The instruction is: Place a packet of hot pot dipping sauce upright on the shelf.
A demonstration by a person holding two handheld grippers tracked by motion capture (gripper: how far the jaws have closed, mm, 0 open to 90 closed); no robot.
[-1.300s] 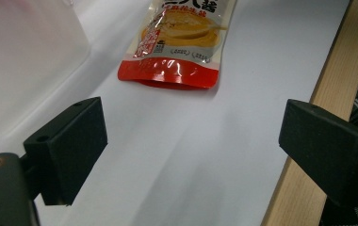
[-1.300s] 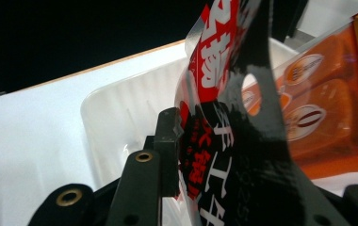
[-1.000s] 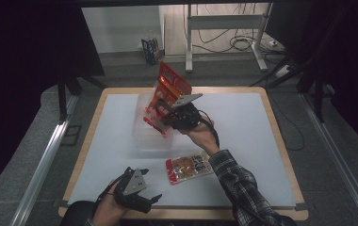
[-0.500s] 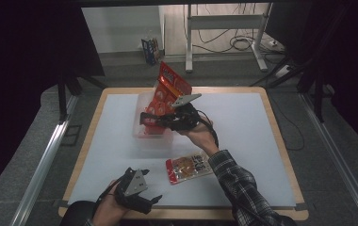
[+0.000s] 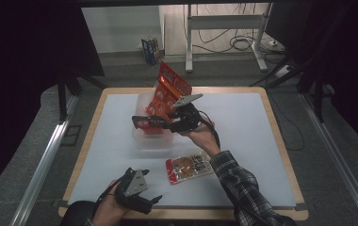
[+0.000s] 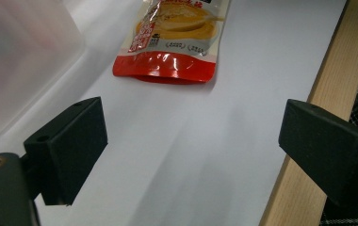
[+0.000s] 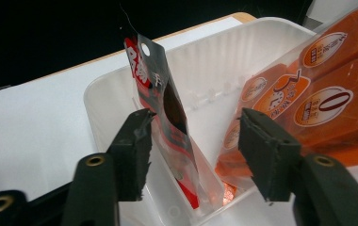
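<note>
White table [image 5: 243,141] bears a clear plastic tub [image 7: 243,61]; we judge the red pouch [image 7: 167,122] standing inside it light, floppy and slick, best pinched at its top edge. Right gripper [image 7: 193,141] straddles it, jaws apart; left gripper [image 6: 193,141] gapes near a soup pouch [image 6: 172,42].

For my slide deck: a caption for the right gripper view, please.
Open right claw straddles a red-and-black foil packet standing in a clear plastic tub beside an orange snack bag.

Between the right gripper's fingers [image 7: 134,146] a slim packet [image 7: 160,99] stands in the tub [image 7: 106,94]; a large pouch [image 7: 318,103] leans beyond the right-hand finger. A flat pouch [image 6: 174,42] lies on the counter [image 6: 205,155] ahead of the left gripper's fingers [image 6: 69,146].
</note>
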